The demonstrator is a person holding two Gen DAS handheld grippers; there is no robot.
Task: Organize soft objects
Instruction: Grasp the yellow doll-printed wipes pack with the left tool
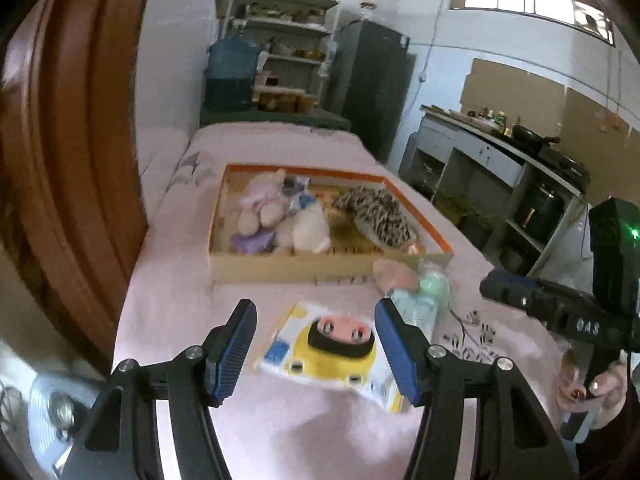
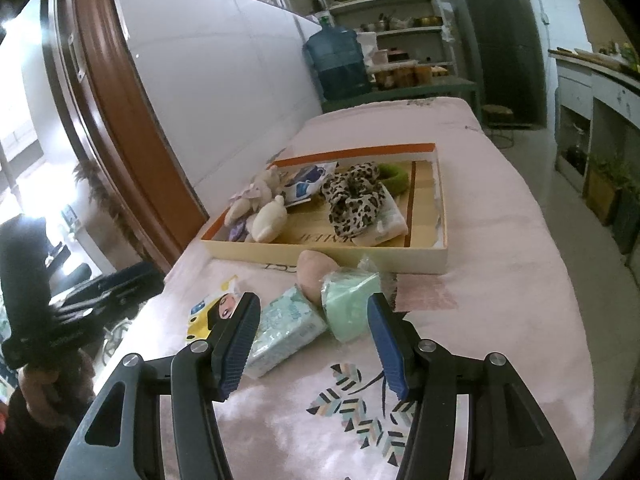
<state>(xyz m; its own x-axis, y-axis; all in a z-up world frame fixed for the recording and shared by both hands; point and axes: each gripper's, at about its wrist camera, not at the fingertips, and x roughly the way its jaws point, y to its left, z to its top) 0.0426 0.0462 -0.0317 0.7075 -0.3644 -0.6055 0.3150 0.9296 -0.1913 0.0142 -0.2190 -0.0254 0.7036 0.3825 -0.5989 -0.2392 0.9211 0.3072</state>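
Observation:
A shallow cardboard box (image 1: pixel 280 270) (image 2: pixel 438 258) with an orange rim sits on the pink cloth, holding plush toys (image 1: pixel 262 210) (image 2: pixel 264 208) and a leopard-print scrunchie (image 1: pixel 380 210) (image 2: pixel 354 196). In front of it lie a yellow cartoon packet (image 1: pixel 332 350) (image 2: pixel 212 312), a tissue pack (image 2: pixel 286 330) (image 1: pixel 416 308), a mint green sponge (image 2: pixel 352 304) and a beige pad (image 2: pixel 314 270) (image 1: pixel 394 274). My left gripper (image 1: pixel 316 354) hovers open just above the yellow packet. My right gripper (image 2: pixel 314 346) stands open above the tissue pack and sponge, holding nothing.
A brown wooden door frame (image 1: pixel 72 140) rises at the left. Behind the table stand a blue water jug (image 2: pixel 338 60), shelves (image 1: pixel 288 48) and a dark fridge (image 2: pixel 496 36). A counter with bottles (image 1: pixel 500 136) runs along the right. A hand (image 1: pixel 596 392) holds the right gripper's handle.

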